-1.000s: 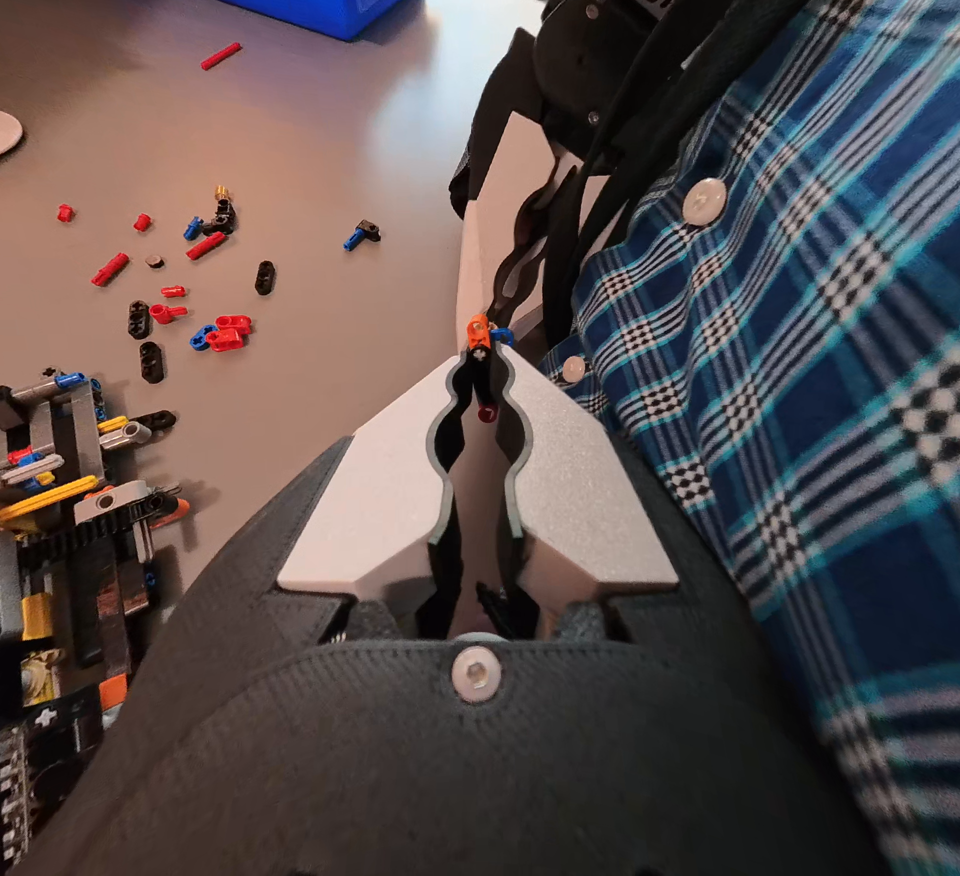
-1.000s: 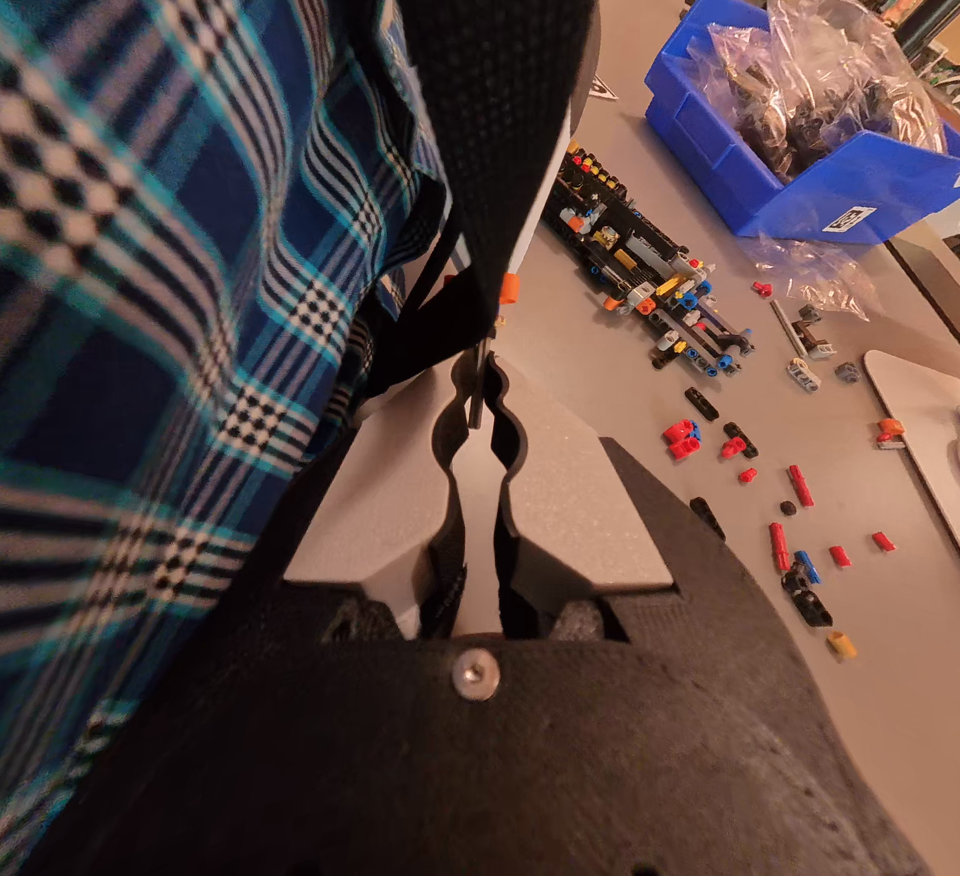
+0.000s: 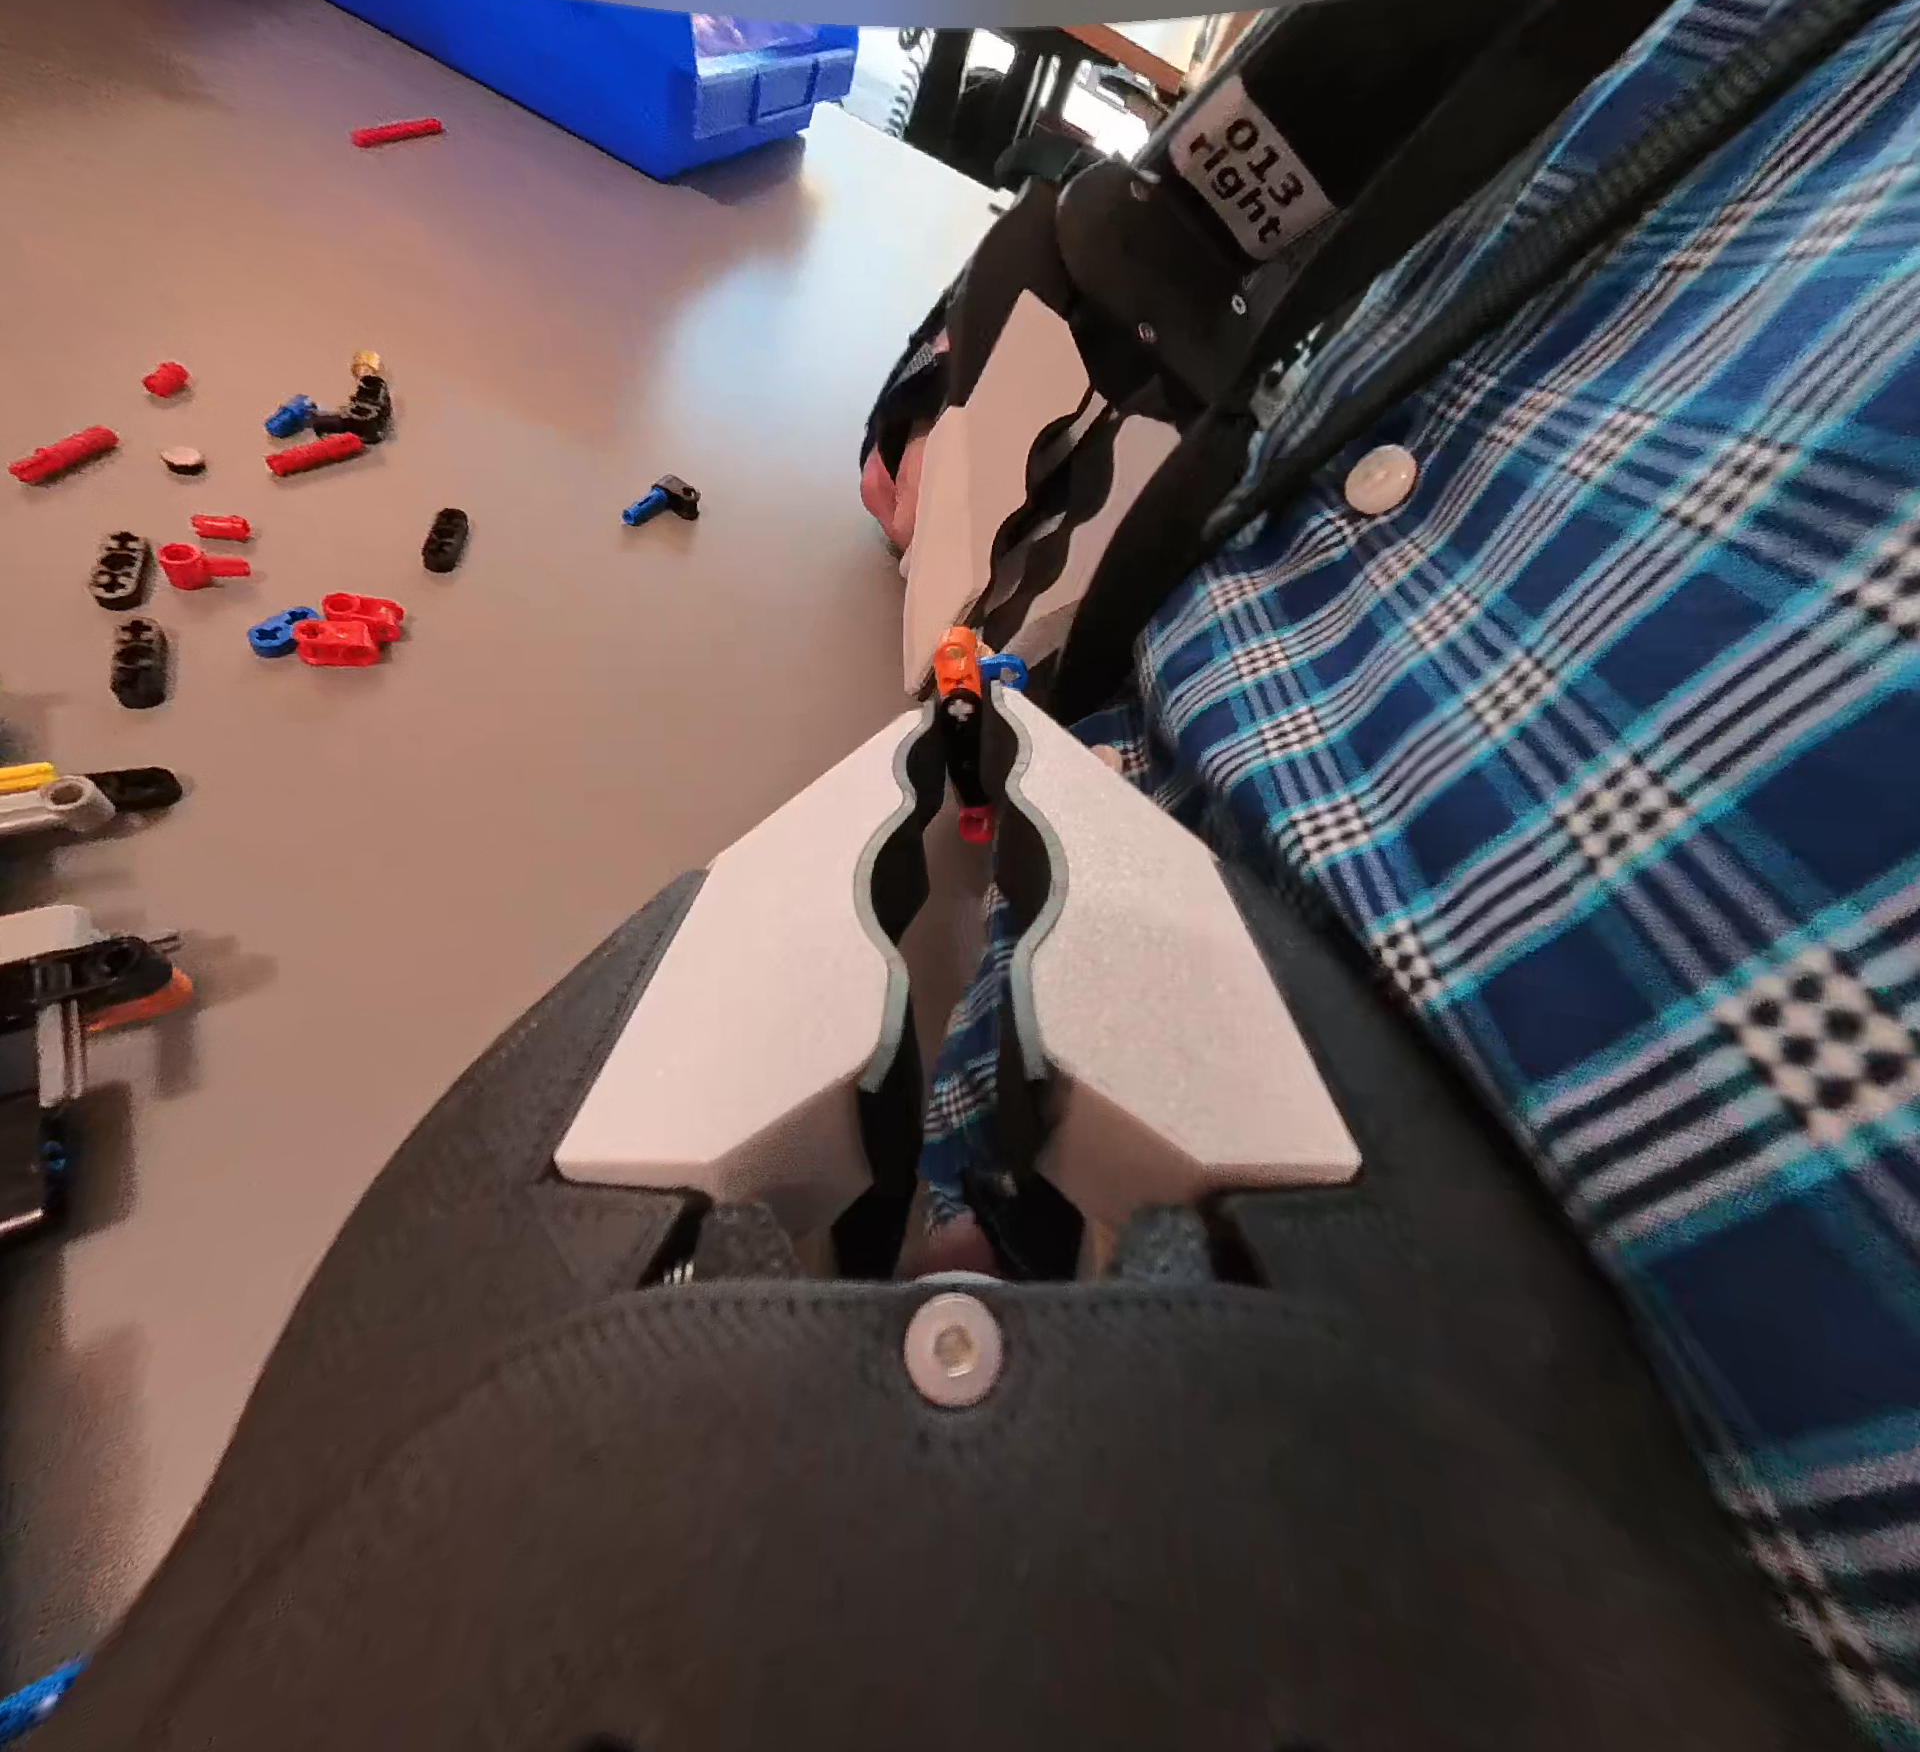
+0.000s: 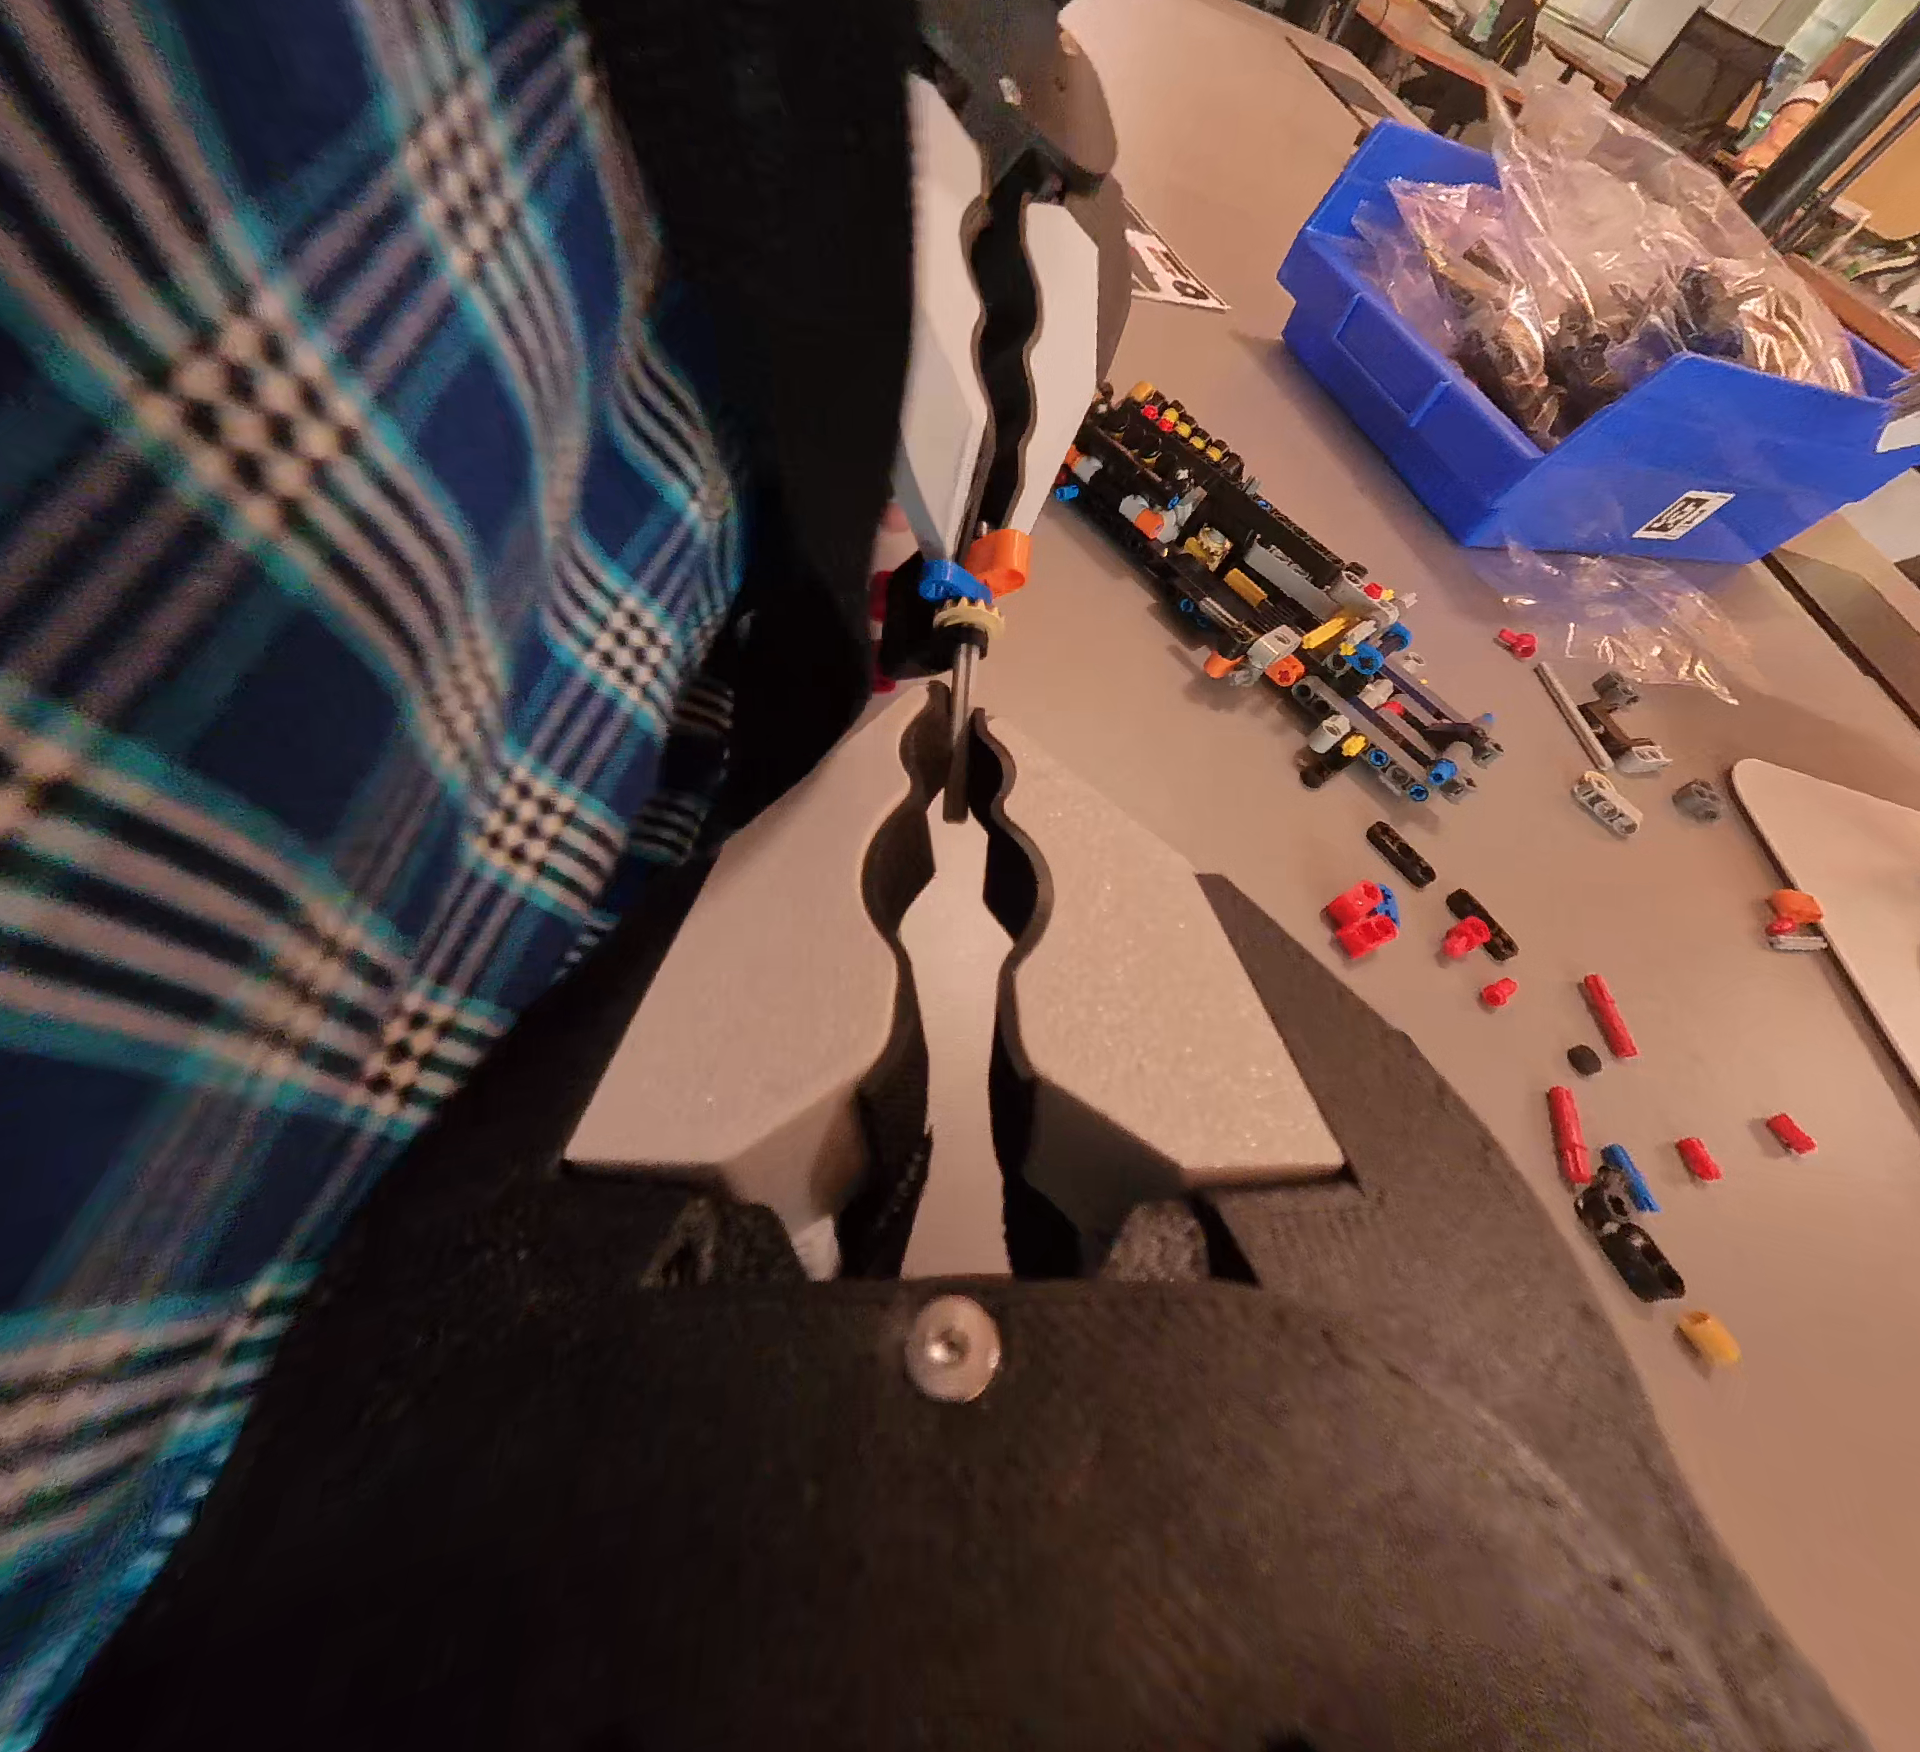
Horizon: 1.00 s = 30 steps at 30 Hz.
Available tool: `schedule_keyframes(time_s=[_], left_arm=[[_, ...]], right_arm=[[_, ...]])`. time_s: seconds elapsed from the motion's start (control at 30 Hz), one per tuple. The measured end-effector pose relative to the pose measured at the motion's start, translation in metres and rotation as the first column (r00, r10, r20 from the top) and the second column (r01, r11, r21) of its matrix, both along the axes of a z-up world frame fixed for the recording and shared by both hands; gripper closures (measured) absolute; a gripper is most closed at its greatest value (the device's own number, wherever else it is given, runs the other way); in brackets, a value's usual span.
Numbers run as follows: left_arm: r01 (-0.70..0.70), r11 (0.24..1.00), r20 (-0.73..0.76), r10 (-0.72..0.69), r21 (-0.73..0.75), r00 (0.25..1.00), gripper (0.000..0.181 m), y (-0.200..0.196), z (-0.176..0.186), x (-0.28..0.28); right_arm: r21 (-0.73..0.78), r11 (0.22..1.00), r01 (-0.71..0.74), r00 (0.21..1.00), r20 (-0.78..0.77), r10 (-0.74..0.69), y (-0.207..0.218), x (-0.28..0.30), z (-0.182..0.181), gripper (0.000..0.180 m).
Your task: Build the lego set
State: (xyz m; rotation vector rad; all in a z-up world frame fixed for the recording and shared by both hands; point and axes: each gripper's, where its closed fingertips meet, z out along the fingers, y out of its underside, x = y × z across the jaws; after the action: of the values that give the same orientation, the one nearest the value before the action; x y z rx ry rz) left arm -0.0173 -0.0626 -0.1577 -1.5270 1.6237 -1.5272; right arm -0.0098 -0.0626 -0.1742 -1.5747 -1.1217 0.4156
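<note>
My left gripper (image 3: 961, 726) is shut on a small lego sub-assembly (image 3: 961, 746): a black piece with an orange connector, a blue part and a red pin end. My right gripper (image 4: 958, 757) is shut on a thin black axle (image 4: 961, 746). The axle runs up into the same sub-assembly (image 4: 971, 585), past a tan gear. The two grippers meet tip to tip above the table edge, close to a person's plaid shirt (image 3: 1558, 767). The long partly built lego model (image 4: 1268, 590) lies on the grey table (image 4: 1299, 1183) beyond them.
A blue bin (image 4: 1579, 393) with plastic bags of parts stands at the far side. Loose red, black and blue pieces (image 3: 312, 622) are scattered on the table (image 3: 520, 300). The plaid shirt (image 4: 312, 559) fills one side of each view. A pale board edge (image 4: 1849, 871) lies at right.
Both grippers have lifted and drawn slightly apart, so the axle, tan gear and sub-assembly between them now show more clearly. Both stay shut.
</note>
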Motion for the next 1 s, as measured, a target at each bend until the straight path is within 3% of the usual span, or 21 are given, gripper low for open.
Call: schedule_keyframes(time_s=[0.03, 0.17, 0.23, 0.27, 0.5, 0.73, 0.87, 1.0], left_arm=[[-0.007, 1.000, 0.004, 0.007, -0.012, 1.000, 0.176, 0.001, 0.000, 0.001], [-0.020, 0.998, 0.019, 0.021, -0.051, 1.000, 0.175, 0.007, 0.000, 0.005], [-0.014, 0.999, 0.004, 0.014, -0.051, 1.000, 0.163, 0.007, -0.004, 0.005], [-0.009, 0.999, 0.001, 0.009, -0.044, 1.000, 0.171, 0.007, -0.005, 0.004], [-0.036, 0.997, 0.006, 0.037, -0.064, 0.999, 0.173, 0.012, -0.006, 0.009], [-0.070, 0.984, 0.010, 0.072, -0.162, 0.997, 0.175, 0.021, -0.002, 0.011], [-0.130, 0.991, 0.010, 0.131, -0.038, 0.991, 0.175, 0.026, -0.005, 0.015], [-0.169, 0.936, 0.050, 0.162, 0.309, 0.986, 0.175, 0.028, -0.009, 0.019]], right_arm=[[-0.015, 1.000, 0.002, 1.000, -0.010, -0.002, 0.001, 0.000, 0.000, 0.179], [-0.049, 0.998, 0.038, 0.999, -0.007, -0.038, 0.009, 0.003, -0.002, 0.179], [-0.062, 0.997, 0.054, 0.998, -0.026, -0.056, 0.012, 0.005, 0.000, 0.179], [-0.074, 0.996, 0.052, 0.998, -0.035, -0.055, 0.013, 0.006, 0.000, 0.179], [-0.130, 0.990, 0.063, 0.995, -0.075, -0.073, 0.019, 0.010, 0.004, 0.178], [-0.116, 0.986, 0.119, 0.993, -0.011, -0.121, 0.025, 0.011, 0.009, 0.156], [-0.192, 0.959, 0.209, 0.975, -0.034, -0.219, 0.031, 0.021, 0.017, 0.146], [-0.325, 0.887, 0.327, 0.925, -0.083, -0.372, 0.039, 0.033, 0.015, 0.121]])
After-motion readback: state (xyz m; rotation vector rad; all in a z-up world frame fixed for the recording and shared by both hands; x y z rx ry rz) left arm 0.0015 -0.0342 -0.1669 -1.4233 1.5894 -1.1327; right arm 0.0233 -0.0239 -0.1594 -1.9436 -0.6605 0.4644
